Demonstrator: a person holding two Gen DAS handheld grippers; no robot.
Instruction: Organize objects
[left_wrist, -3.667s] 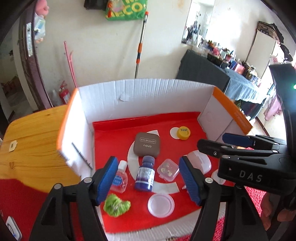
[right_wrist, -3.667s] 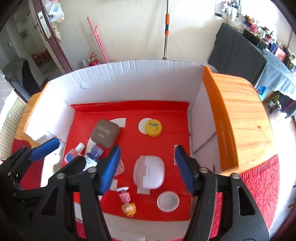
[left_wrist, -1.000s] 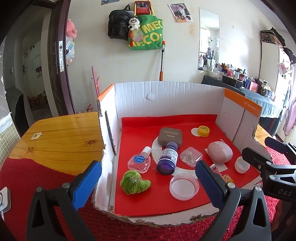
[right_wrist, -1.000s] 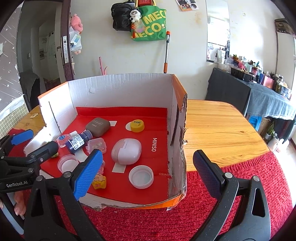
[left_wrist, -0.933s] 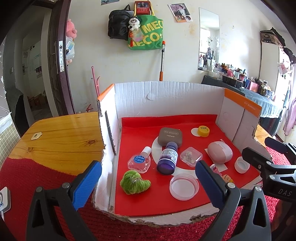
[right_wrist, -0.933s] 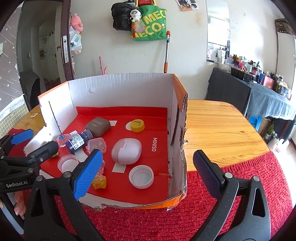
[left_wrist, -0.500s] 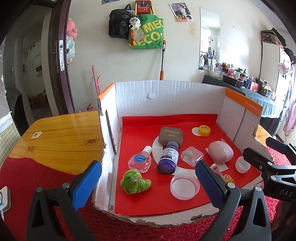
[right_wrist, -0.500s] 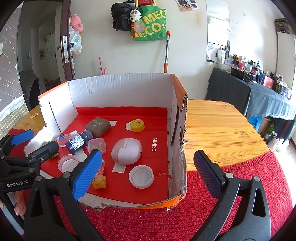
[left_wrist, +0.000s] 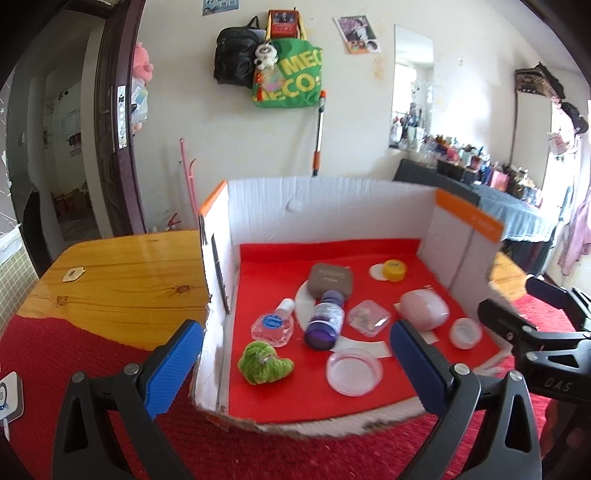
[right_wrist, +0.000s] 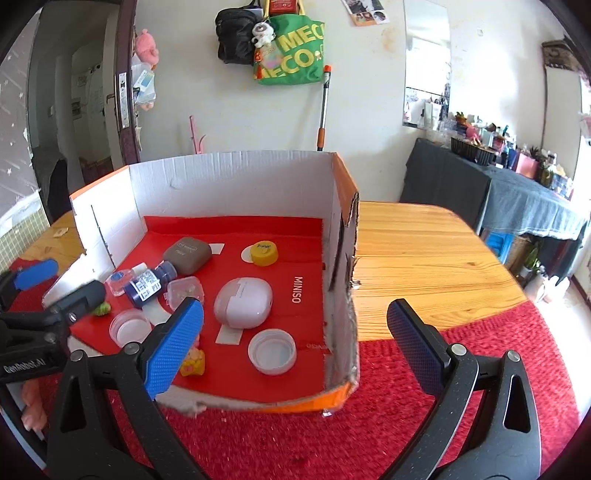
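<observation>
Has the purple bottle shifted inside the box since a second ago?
No. The purple bottle still lies on its side with its neck end against the brown eyeshadow case, beside the clear sanitizer bottle.

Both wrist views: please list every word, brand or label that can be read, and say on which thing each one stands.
"MINISO": red box floor, right wrist view.
"MEC / ECO", partly covered: green bag on the wall.
"DAS": right claw body, left wrist view.
"GenRobot.AI": left claw body, right wrist view.
Brown case, blue bottle, yellow cap, wall photos: print too small or blurred.
</observation>
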